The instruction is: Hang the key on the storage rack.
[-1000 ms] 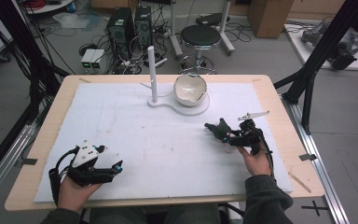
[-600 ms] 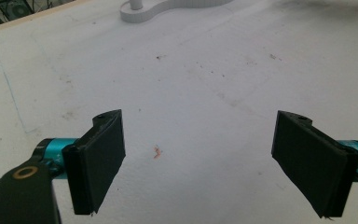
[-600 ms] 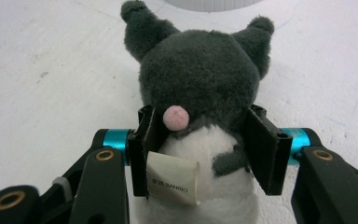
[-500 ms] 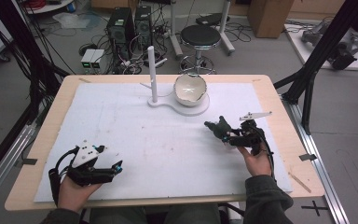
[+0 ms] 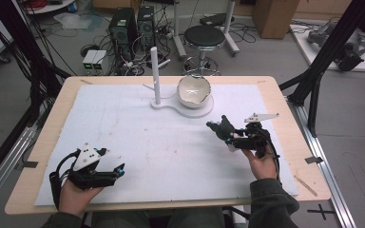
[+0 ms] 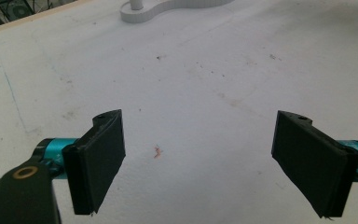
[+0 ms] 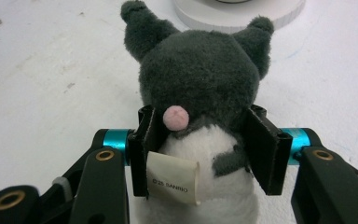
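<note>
A small dark grey plush toy (image 7: 200,79) with two pointed ears, a pink tail, a white body and a paper tag sits between the black jaws of my right gripper (image 7: 200,149), which is shut on its body. In the high view the plush toy (image 5: 222,127) is held just above the white mat, right of centre, with the right gripper (image 5: 228,135) behind it. My left gripper (image 5: 119,170) rests near the front left of the mat, and its jaws (image 6: 200,163) stand wide open over bare mat with nothing between them.
A white stand (image 5: 183,108) with an upright post (image 5: 155,76) and a tilted white bowl (image 5: 194,90) sits at the far middle of the mat. The white mat (image 5: 161,142) covers most of the wooden table (image 5: 294,137). A stool and cables lie beyond.
</note>
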